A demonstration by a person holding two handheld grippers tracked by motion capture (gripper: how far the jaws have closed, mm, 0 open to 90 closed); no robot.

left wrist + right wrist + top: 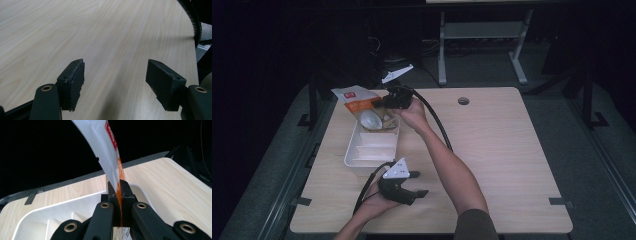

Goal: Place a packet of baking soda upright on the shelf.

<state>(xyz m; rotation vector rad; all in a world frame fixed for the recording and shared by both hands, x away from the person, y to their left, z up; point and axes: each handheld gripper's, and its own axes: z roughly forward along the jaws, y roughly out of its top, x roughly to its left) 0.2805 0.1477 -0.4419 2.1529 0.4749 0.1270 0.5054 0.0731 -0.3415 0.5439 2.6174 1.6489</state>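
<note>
Right gripper [388, 100] clamps an orange-and-white packet [357, 99] above the white tray's [362, 160] 12 o'clock end; left gripper [417, 184], jaws wide and empty, rests at the tray's 5 o'clock

One camera looks down from overhead toward twelve o'clock across the whole counter [492, 150]; each gripper camera rides close along its jaws, sharing that woodgrain top.
</note>
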